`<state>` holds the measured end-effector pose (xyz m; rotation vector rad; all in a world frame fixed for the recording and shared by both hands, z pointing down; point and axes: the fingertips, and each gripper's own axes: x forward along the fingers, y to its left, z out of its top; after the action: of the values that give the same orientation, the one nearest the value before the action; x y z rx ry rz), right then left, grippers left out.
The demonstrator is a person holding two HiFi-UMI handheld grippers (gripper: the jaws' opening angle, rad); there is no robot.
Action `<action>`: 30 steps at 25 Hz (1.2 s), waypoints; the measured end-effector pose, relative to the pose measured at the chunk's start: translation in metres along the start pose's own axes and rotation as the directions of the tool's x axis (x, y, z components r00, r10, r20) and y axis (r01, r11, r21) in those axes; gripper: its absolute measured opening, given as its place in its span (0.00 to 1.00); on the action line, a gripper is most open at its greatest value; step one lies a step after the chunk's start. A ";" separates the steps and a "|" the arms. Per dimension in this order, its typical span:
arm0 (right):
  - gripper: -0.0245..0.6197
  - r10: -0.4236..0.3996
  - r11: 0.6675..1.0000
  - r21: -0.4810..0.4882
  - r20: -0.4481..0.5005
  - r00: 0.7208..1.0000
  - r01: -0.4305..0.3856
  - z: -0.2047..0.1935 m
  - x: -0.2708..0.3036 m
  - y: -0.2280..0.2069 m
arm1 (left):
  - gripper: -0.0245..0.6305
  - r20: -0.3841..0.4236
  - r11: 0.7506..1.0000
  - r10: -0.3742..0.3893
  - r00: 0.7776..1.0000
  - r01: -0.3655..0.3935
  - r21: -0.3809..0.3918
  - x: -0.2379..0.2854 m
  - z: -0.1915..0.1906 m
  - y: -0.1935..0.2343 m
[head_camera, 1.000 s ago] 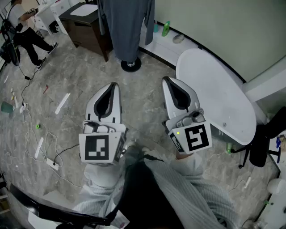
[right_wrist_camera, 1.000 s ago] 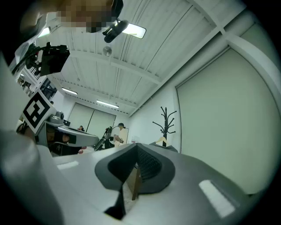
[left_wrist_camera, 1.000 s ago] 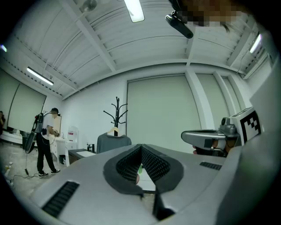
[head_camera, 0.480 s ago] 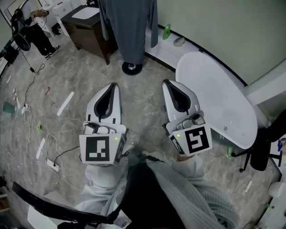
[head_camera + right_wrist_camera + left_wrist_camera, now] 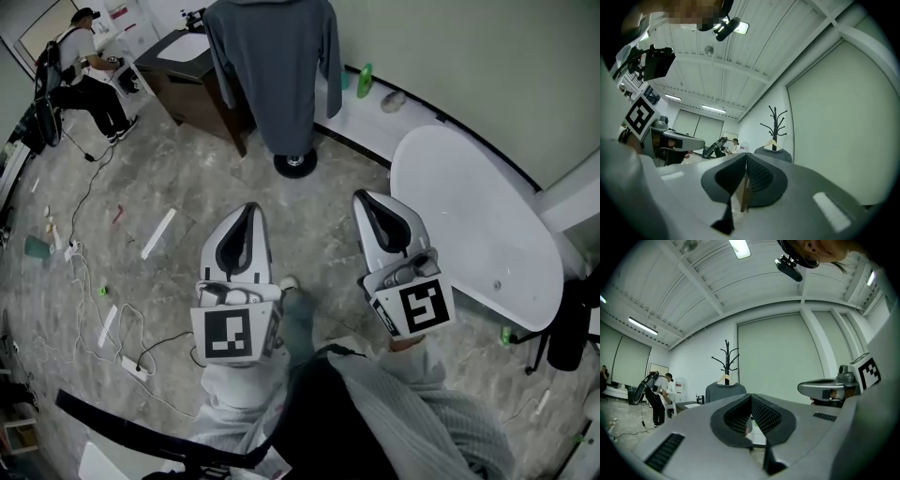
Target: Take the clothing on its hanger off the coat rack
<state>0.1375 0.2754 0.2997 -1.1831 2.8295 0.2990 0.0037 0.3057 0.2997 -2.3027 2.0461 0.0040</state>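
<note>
A grey long-sleeved top (image 5: pixel 279 66) hangs on a wooden hanger (image 5: pixel 723 378) from a black coat rack (image 5: pixel 727 357) with a round base (image 5: pixel 294 163). The rack stands ahead of me, some way beyond both grippers. In the right gripper view the same top (image 5: pixel 773 153) and rack (image 5: pixel 775 125) show in the distance. My left gripper (image 5: pixel 249 213) and right gripper (image 5: pixel 366 201) are held side by side, both pointing toward the rack, both shut with nothing between their jaws.
A white oval table (image 5: pixel 478 225) stands to the right. A dark wooden cabinet (image 5: pixel 192 80) sits left of the rack. Cables and a power strip (image 5: pixel 133 364) lie on the floor at left. A person (image 5: pixel 84 66) stands at the far left.
The head view has shifted so the rack and top sit lower and closer in the frame. Both grippers stayed shut and side by side.
</note>
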 end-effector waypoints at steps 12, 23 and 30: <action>0.04 -0.023 0.999 -0.031 0.005 1.000 0.024 -0.022 0.242 -0.047 | 0.04 0.043 0.998 -0.050 0.998 0.049 0.033 0.189 0.011 0.152; 0.04 -0.069 0.998 -0.012 -0.066 0.995 0.068 -0.095 0.412 -0.144 | 0.04 0.002 0.999 -0.032 0.999 0.032 0.018 0.375 -0.034 0.235; 0.04 -0.066 0.997 -0.047 0.014 0.998 0.066 -0.083 0.530 -0.237 | 0.04 0.050 0.997 0.007 0.999 -0.010 0.075 0.511 -0.004 0.274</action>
<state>-0.0661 -0.2743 0.2751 -1.2763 2.7810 0.3695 -0.2078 -0.2329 0.2700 -2.2269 1.9966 -0.0150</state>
